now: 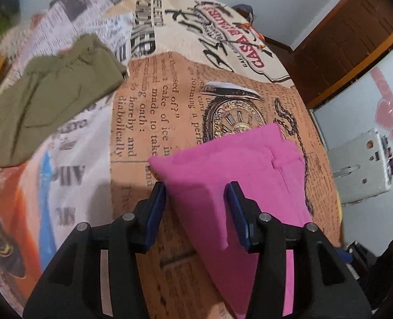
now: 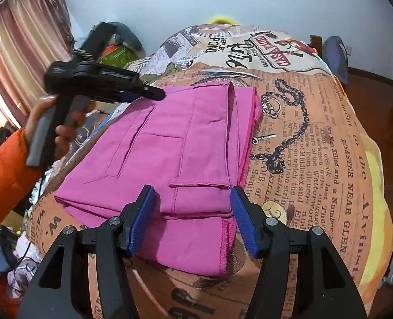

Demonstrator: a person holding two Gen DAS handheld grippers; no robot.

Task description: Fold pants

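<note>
The pink pants [image 2: 170, 156] lie folded into a flat packet on the printed bedspread [image 2: 316, 159], near the front edge of the bed; both grippers stand spread and hold nothing. The right gripper [image 2: 191, 212] hangs over the packet's near edge, its blue ribbed pads [image 2: 243, 216] parted with cloth between them but not pinched; the left gripper [image 1: 195, 214] sits over the packet's corner on its own side, jaws apart and clear of the cloth, and shows from the right wrist view as a black tool in a hand [image 2: 50, 122] with an orange sleeve [image 2: 5, 170].

The fold looks close to done; what seems left is tidying or one more fold. To do that well, I would take the hemmed layers at the near edge together, so no layer slips; lift low, carry the edge across in one sweep, and set it square on the far edge; the other gripper should pin the opposite side so the packet does not slide on the cover.

The pants are a thin, smooth woven cloth with stitched pockets, crisp seams and an overlocked hem; they should crease easily. The bedspread looks soft and quilted; olive trousers [image 1: 50, 93] lie rumpled further back.
</note>
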